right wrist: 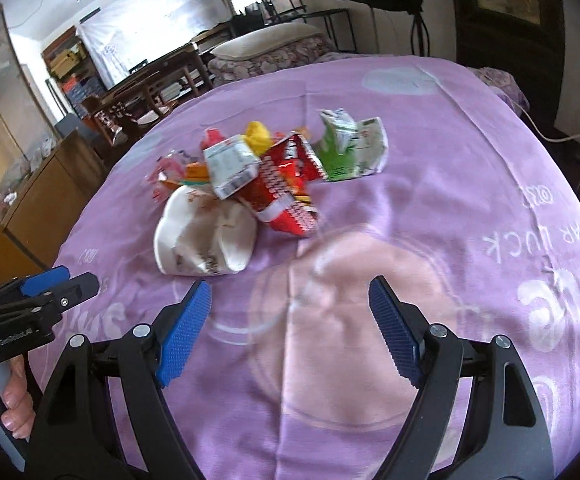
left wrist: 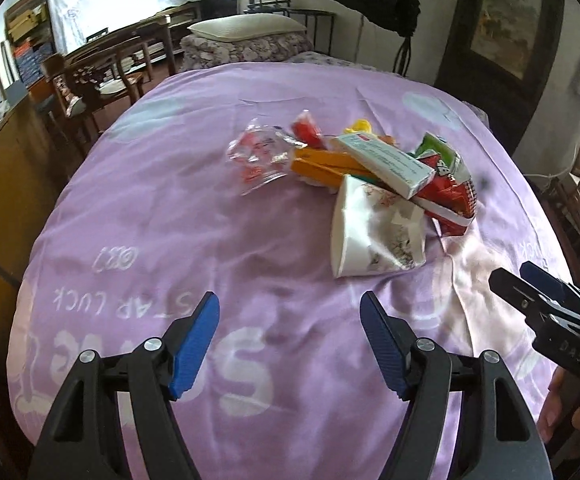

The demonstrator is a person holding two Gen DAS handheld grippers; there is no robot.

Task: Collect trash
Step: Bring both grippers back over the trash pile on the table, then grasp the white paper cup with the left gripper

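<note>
Lilac sheet (left wrist: 162,216), "STAR LUCK" print

Lilac bedspread (left wrist: 194,216), pillow (left wrist: 246,28), wooden chairs (left wrist: 102,72)

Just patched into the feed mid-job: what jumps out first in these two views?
A bright heap of trash sits mid-way across the lilac bedspread: a crushed white paper cup nearest, a red snack wrapper and white carton behind it, a green-and-white pack at the far right. Both the left hand-held gripper and right hand-held gripper hang open and empty just short of the heap.
</note>
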